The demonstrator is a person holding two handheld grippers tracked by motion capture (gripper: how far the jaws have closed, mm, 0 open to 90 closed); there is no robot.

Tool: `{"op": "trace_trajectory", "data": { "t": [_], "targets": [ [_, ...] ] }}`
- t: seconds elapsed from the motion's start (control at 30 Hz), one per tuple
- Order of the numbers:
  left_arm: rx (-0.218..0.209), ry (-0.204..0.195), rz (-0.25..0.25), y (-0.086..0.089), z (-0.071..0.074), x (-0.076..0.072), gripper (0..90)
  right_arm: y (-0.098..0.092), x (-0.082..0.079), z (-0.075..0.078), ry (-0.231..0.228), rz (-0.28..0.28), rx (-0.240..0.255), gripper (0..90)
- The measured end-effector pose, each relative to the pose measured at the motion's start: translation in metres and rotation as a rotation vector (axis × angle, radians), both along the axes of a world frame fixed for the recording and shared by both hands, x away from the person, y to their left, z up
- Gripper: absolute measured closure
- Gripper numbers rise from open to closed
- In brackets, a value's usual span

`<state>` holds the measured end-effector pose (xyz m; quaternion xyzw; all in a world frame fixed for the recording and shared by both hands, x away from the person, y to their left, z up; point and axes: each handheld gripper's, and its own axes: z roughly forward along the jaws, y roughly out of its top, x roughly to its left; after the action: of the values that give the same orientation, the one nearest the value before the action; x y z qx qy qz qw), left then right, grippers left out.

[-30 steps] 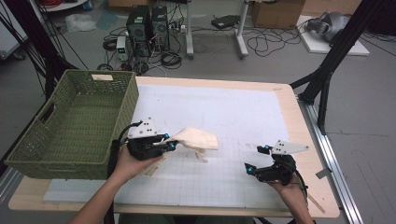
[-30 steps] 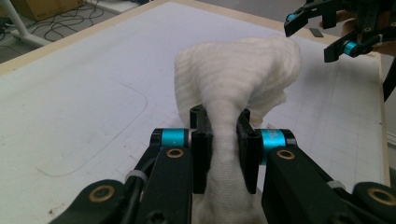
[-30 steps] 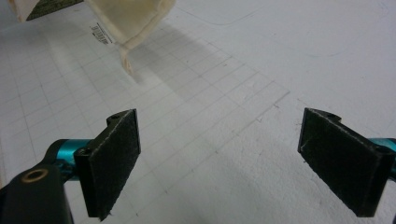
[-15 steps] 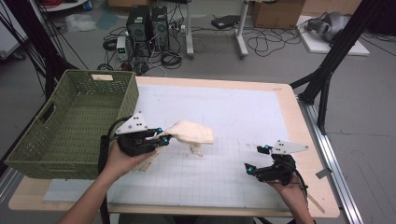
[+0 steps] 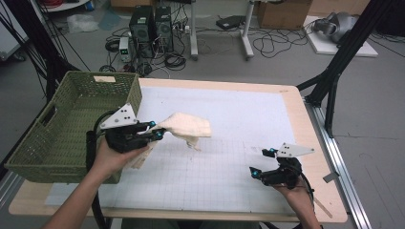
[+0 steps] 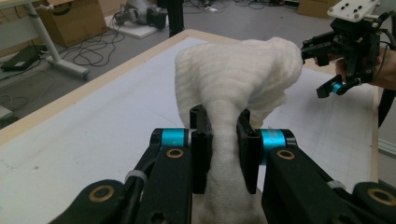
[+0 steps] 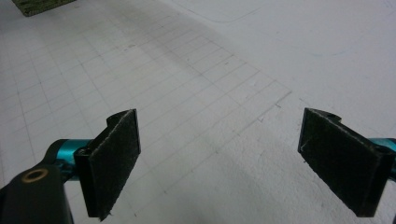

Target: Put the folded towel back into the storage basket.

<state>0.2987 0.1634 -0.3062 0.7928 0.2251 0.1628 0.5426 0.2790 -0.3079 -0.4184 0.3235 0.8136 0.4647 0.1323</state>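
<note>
Cream knitted cloth (image 5: 184, 128) held off the table, pinched at one bunched end by the left gripper (image 5: 154, 132), rest of it sticking out toward table centre and drooping a bit at the far edge. In the left gripper view the cloth (image 6: 238, 79) is squeezed into a narrow neck between the two black jaws, clamped tight on it, loose part billowing above. Left gripper sits just beside the near right corner of the green woven basket (image 5: 71, 119), which stands at the table's left edge, partly overhanging it

Right gripper (image 5: 261, 164) low at the near right of the table, well apart from the cloth, jaws spread wide with nothing between them; right gripper view shows its pads (image 7: 116, 158) over bare mat. Same gripper seen far off in the left gripper view (image 6: 327, 70)

Surface: white mat (image 5: 239, 114) with a faint printed grid, some light scuffs and pen marks, laid on a pale wooden tabletop (image 5: 305, 124) whose border shows around it. Metal rail (image 5: 334, 152) runs along the right side

Room: grey floor, black frame struts (image 5: 341, 57) at right and left, two black computer towers (image 5: 153, 24) behind the table, tangled cables (image 5: 272, 43) on the floor, white table legs (image 5: 246, 28), cardboard boxes (image 5: 282, 12) at the back
</note>
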Motion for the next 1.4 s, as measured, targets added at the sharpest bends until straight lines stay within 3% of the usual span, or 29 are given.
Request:
{"op": "trace_trajectory", "data": {
  "t": [0.87,1.4],
  "targets": [
    [-0.034,-0.028,0.087,0.042,0.022,0.001,79.7,0.0,0.001,-0.001,0.007,0.006,-0.007,12.4],
    [-0.059,-0.046,0.187,0.077,0.03,0.002,79.7,0.001,0.002,-0.003,0.005,0.008,-0.013,12.4]
  ]
}}
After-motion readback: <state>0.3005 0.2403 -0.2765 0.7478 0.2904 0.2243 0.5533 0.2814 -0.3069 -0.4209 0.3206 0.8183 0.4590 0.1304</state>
